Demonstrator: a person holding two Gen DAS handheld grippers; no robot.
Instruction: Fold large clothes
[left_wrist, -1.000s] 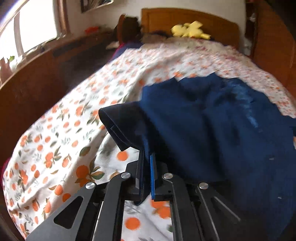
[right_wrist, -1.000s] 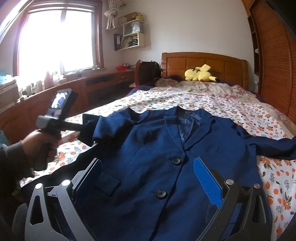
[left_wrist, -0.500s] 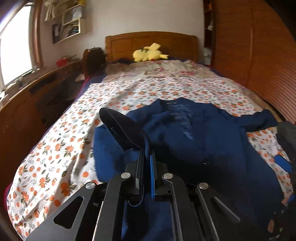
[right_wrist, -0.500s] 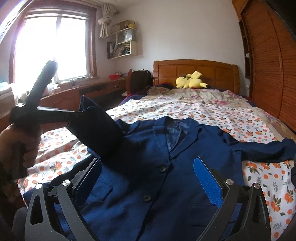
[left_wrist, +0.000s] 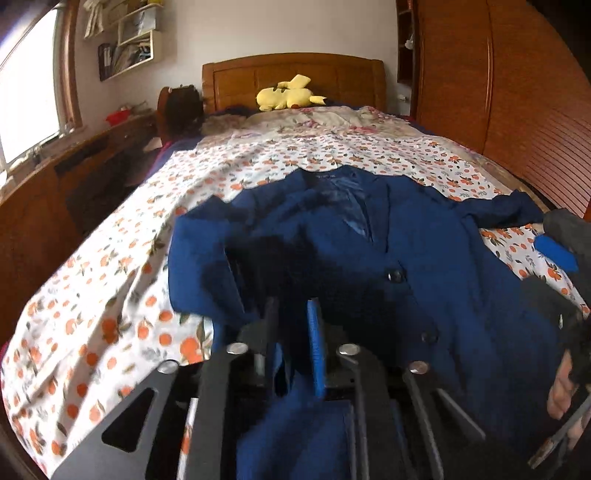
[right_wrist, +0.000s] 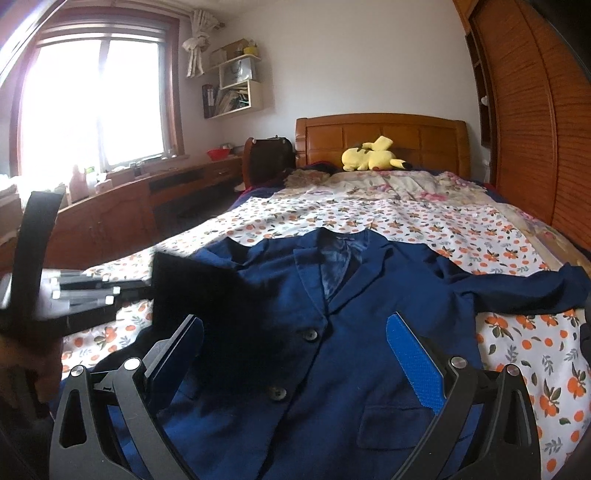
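A navy blazer lies face up and buttoned on the orange-print bedsheet. Its left sleeve is lifted over the jacket's front, blurred and dark. My left gripper is opening: its jaws stand a little apart with the sleeve cloth still between them. In the right wrist view the left gripper comes in from the left in a person's hand. My right gripper hovers wide open over the lower front, holding nothing. The other sleeve lies spread out to the right.
A yellow plush toy rests by the wooden headboard. A slatted wooden wardrobe lines the right side. A long wooden desk runs under the window on the left, with a dark bag beside the bed.
The left gripper swung the sleeve from the bed's left side in over the jacket front, and its jaws have parted. The right gripper has stayed almost where it was.
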